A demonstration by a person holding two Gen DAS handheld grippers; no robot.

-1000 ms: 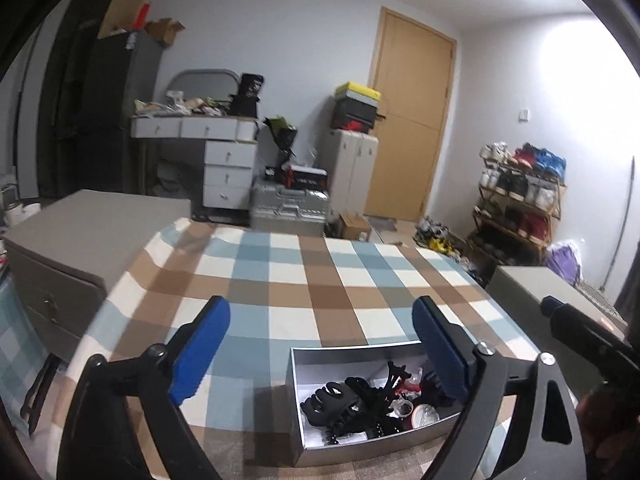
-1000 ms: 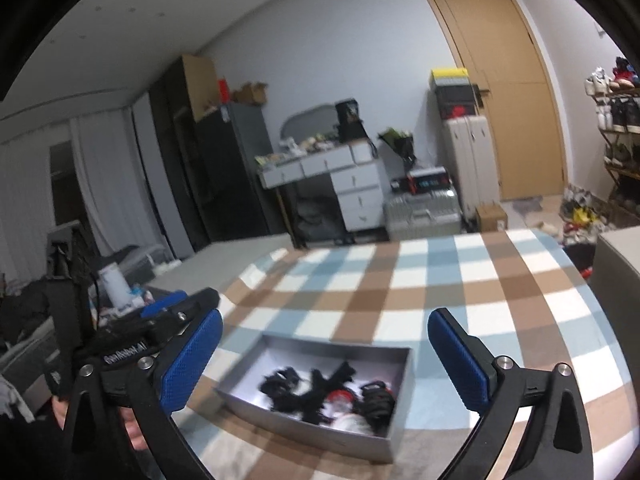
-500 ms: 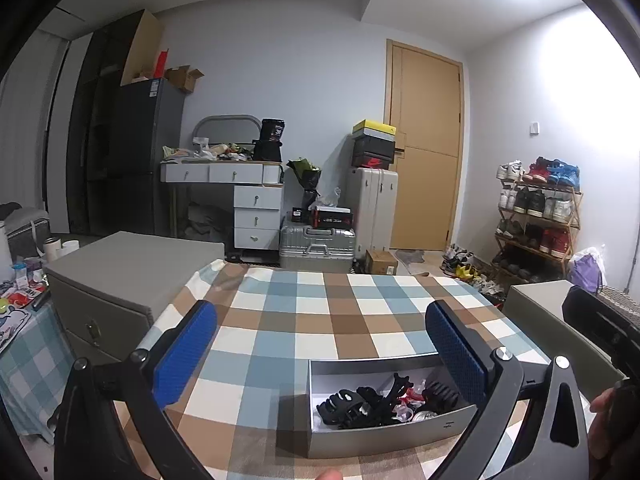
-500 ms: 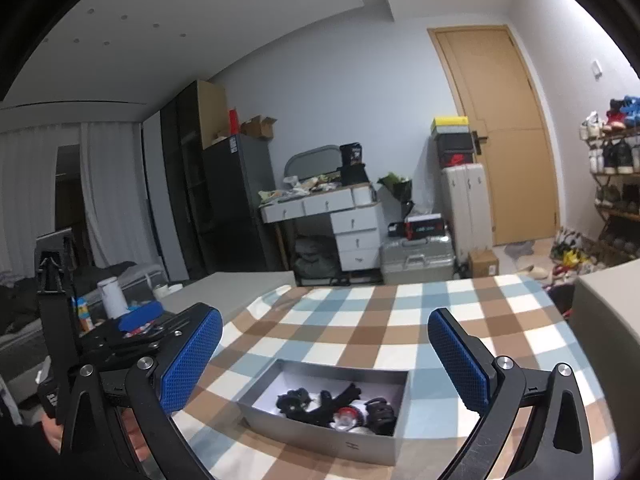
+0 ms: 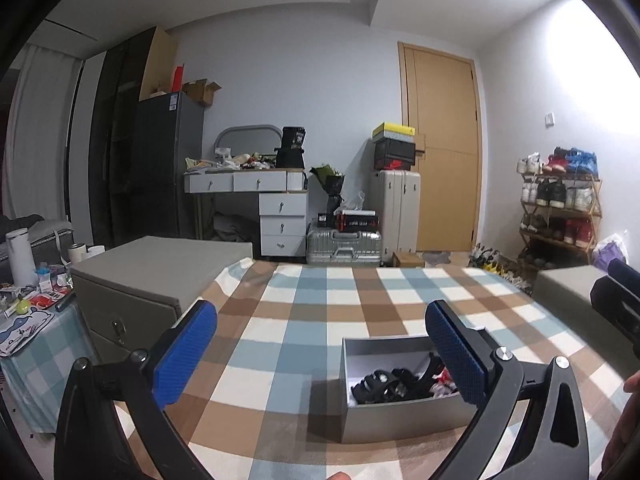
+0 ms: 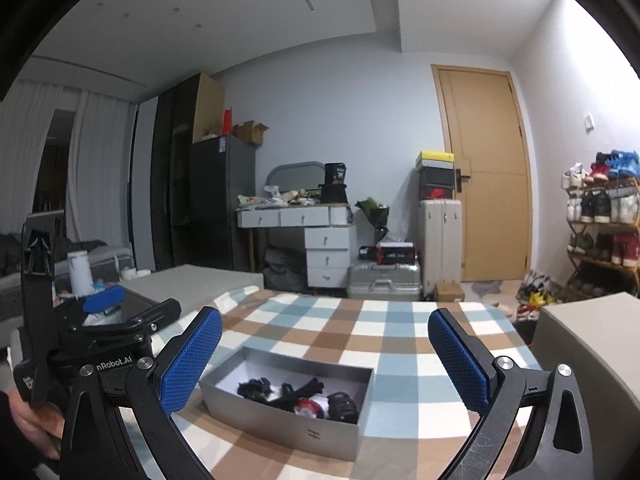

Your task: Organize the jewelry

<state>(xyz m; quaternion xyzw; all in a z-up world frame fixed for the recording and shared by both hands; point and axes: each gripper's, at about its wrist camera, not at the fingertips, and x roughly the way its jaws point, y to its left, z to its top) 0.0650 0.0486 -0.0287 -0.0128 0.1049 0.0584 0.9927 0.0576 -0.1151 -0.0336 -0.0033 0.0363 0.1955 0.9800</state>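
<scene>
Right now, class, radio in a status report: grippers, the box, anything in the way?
Left gripper open, empty. Right gripper open, empty. Box on the checked cloth, hair clips inside, untouched. Nothing in the way.

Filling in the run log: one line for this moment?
left gripper: jaws open, empty | right gripper: jaws open, empty | grey box: on checked cloth

Left gripper [image 5: 320, 354] is held about level, tipped slightly down, jaws spread wide with nothing between the blue pads [image 5: 185, 354]; the jaws have just been opening. Right gripper [image 6: 325, 358] is held level, jaws wide apart, nothing gripped. A hand [image 6: 30, 420] is seen wrapped on the left gripper's handle at the right view's lower left edge.
</scene>
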